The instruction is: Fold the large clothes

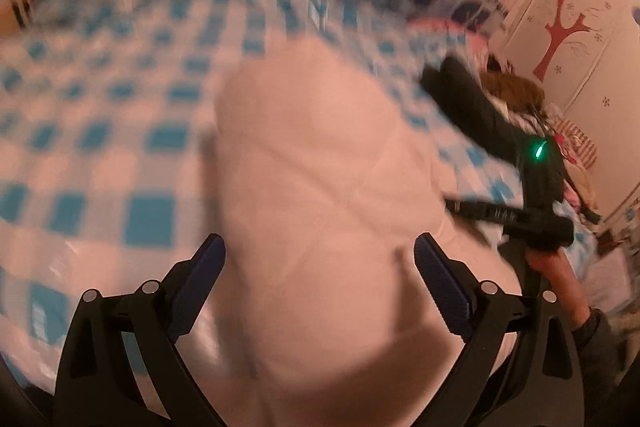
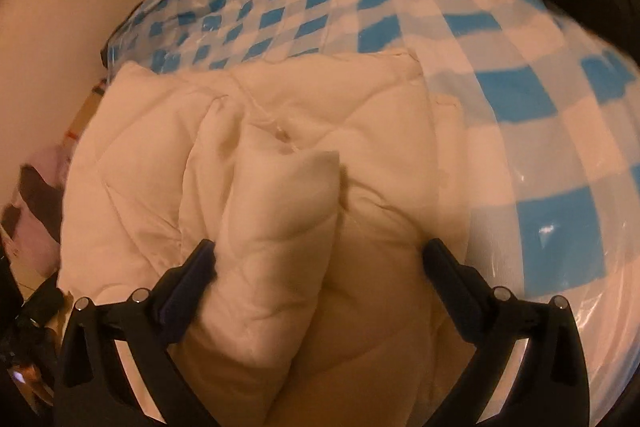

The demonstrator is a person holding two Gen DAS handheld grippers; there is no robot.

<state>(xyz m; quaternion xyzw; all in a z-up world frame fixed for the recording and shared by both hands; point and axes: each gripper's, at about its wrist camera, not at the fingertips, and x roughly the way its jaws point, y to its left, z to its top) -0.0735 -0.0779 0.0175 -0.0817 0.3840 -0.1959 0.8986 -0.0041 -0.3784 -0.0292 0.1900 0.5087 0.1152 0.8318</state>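
Lying on the blue-checked bed cover (image 2: 520,95), a cream quilted coat (image 2: 280,155) is bunched up. Both the left hand-held gripper (image 1: 320,259) and right hand-held gripper (image 2: 320,267) gape wide above it, holding nothing.

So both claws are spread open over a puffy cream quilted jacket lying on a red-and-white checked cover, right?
Not quite: the checked cover is blue and white, not red, as the right wrist view shows clearly. The rest holds: the left claw and right claw are open over the puffy cream quilted jacket.
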